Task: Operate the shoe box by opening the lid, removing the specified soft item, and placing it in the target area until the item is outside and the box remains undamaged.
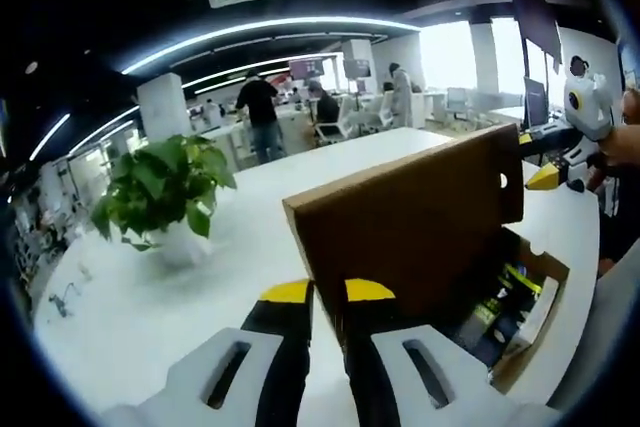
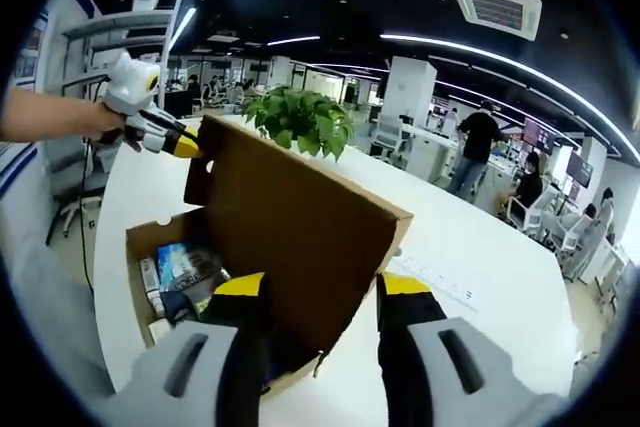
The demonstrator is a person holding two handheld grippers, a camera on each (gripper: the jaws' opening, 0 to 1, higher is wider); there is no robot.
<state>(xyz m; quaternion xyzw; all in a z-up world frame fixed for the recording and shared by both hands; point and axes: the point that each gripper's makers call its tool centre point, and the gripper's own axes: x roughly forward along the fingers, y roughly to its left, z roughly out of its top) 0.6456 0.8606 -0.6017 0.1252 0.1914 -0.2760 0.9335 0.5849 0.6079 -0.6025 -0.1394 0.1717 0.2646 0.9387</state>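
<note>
Item: shoe box [image 2: 180,257], lower centre of the right gripper view, on the white table [image 2: 480,247]; lid [image 2: 300,237] raised upright, contents exposed. Inside we see dark packed goods [image 2: 190,272]; the soft item we cannot single out. Left claw [image 1: 328,292] nearly closed at the lid's edge, grasp uncertain. Right claw [image 2: 322,285] spread, straddling the lid. Beyond: potted plant [image 2: 300,117]. We advise steadying the lid gently, without creasing the hinge.
</note>
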